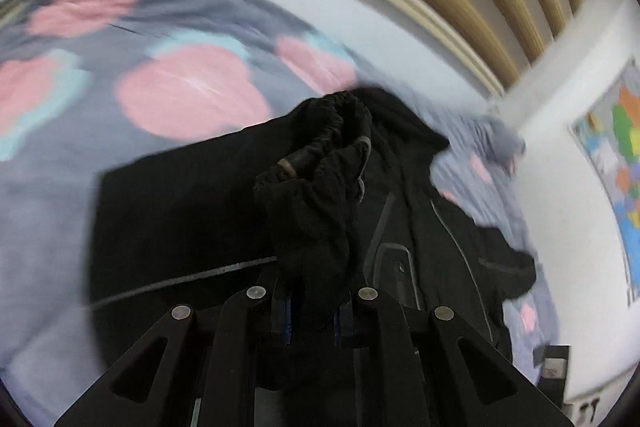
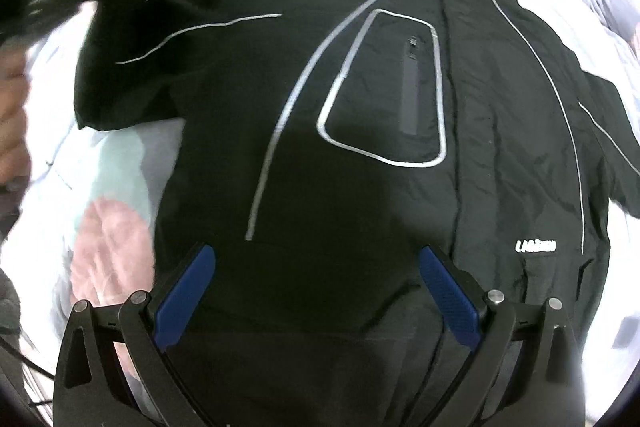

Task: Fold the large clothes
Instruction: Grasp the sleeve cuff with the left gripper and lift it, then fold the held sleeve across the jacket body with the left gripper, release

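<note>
Bed cover (image 1: 188,95) under everything, giving you broad soft surface for spreading. Black jacket (image 2: 360,147) lying front-up and flat on it, collar far from you, so panels can be folding inward.

Your left claw (image 1: 312,311) is clamping sleeve cuff (image 1: 328,131); bunched cloth is rising straight from between jaws, likely for carrying sleeve across chest.

Your right claw (image 2: 316,291) is gaping wide, gripping nothing, hovering above jacket's lower front, chest pocket (image 2: 388,87) just beyond.
</note>
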The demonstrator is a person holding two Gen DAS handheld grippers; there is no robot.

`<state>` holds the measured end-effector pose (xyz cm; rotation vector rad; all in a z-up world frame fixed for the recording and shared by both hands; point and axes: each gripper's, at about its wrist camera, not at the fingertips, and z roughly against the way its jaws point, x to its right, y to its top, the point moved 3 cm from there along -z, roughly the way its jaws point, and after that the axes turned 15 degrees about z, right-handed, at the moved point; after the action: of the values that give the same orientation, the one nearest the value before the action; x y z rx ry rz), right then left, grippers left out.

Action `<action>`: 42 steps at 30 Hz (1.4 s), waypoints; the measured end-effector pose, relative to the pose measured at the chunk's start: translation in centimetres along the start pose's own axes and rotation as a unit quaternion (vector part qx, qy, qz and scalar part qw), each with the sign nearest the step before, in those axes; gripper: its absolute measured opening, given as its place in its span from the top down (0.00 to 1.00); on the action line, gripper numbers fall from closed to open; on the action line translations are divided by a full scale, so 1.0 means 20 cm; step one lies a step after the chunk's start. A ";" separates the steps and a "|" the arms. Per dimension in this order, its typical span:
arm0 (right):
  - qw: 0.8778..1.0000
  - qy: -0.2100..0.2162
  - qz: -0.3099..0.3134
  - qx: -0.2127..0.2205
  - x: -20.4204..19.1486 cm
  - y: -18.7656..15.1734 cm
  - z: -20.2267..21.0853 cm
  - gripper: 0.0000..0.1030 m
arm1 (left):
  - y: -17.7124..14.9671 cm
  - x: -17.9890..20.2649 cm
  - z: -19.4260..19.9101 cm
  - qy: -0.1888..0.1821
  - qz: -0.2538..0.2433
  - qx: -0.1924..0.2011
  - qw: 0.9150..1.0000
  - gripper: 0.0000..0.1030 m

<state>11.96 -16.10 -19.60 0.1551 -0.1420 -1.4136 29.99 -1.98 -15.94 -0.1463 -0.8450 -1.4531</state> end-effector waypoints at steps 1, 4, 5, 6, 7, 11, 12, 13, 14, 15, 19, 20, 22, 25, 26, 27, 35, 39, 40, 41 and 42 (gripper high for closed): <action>1.000 -0.002 -0.007 -0.001 0.03 -0.01 0.00 0.00 | -0.02 0.03 -0.09 0.013 -0.012 -0.011 1.000 0.85; 1.000 -0.006 -0.023 -0.003 0.09 -0.03 -0.01 0.00 | -0.12 0.03 -0.35 0.050 -0.020 -0.058 0.997 0.72; 1.000 -0.009 -0.027 -0.004 0.12 -0.04 -0.01 0.00 | -0.15 0.00 -0.42 0.058 -0.013 -0.078 0.995 0.65; 1.000 -0.011 -0.029 -0.004 0.13 -0.04 -0.01 0.00 | -0.15 -0.02 -0.47 0.058 -0.008 -0.092 0.994 0.64; 0.999 -0.013 -0.032 -0.005 0.15 -0.05 -0.01 0.00 | -0.18 -0.06 -0.52 0.058 0.000 -0.103 0.993 0.64; 0.999 -0.023 -0.039 0.005 0.22 -0.02 -0.02 0.00 | -0.16 -0.08 -0.46 0.027 0.019 -0.117 0.993 0.52; 0.999 -0.023 -0.041 0.011 0.24 0.00 -0.01 0.00 | -0.13 -0.09 -0.43 0.013 0.027 -0.128 0.991 0.48; 0.999 -0.022 -0.043 0.020 0.25 0.03 0.00 0.00 | -0.12 -0.09 -0.39 -0.008 0.036 -0.136 0.990 0.43; 0.998 -0.021 -0.043 0.032 0.27 0.09 0.01 0.00 | -0.15 -0.09 -0.36 -0.024 0.042 -0.141 0.989 0.41; 0.998 -0.022 -0.041 0.040 0.27 0.14 0.02 0.00 | -0.15 -0.09 -0.29 -0.048 0.052 -0.145 0.987 0.40; 0.995 -0.006 -0.021 0.099 0.25 0.40 0.07 0.00 | -0.19 -0.16 -0.08 -0.048 0.066 -0.128 0.988 0.34; 0.993 0.014 -0.018 0.112 0.24 0.48 0.07 0.00 | -0.20 -0.20 -0.02 -0.041 0.071 -0.120 0.989 0.34; 0.992 0.034 -0.019 0.120 0.22 0.60 0.02 0.00 | -0.22 -0.25 0.06 -0.038 0.088 -0.110 0.989 0.34; 0.992 0.051 -0.012 0.113 0.20 0.74 -0.09 0.02 | -0.25 -0.34 0.18 -0.022 0.107 -0.094 0.990 0.33; 0.993 0.048 -0.009 0.110 0.19 0.79 -0.13 0.05 | -0.26 -0.36 0.20 -0.013 0.108 -0.090 0.990 0.33; 0.993 0.042 -0.003 0.108 0.18 0.84 -0.17 0.05 | -0.27 -0.38 0.23 -0.004 0.108 -0.085 0.990 0.33; 0.987 0.145 -0.014 0.074 0.11 0.98 -0.45 0.56 | -0.24 -0.42 0.21 0.033 0.100 -0.079 0.991 0.33; 0.983 0.140 0.003 0.122 0.11 0.95 -0.30 0.66 | -0.17 -0.36 0.16 0.053 0.081 -0.062 0.993 0.34; 0.981 0.139 0.003 0.132 0.12 0.94 -0.25 0.67 | -0.14 -0.34 0.14 0.057 0.077 -0.057 0.994 0.34; 0.980 0.138 0.001 0.147 0.14 0.92 -0.19 0.76 | -0.11 -0.31 0.13 0.056 0.072 -0.053 0.994 0.34; 0.979 0.132 -0.004 0.157 0.18 0.90 -0.13 0.78 | -0.09 -0.29 0.10 0.055 0.070 -0.049 0.995 0.34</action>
<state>30.41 -16.91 -18.60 0.6028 -0.1445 -1.3586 28.08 3.55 -18.54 -0.1947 -0.6617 -1.3590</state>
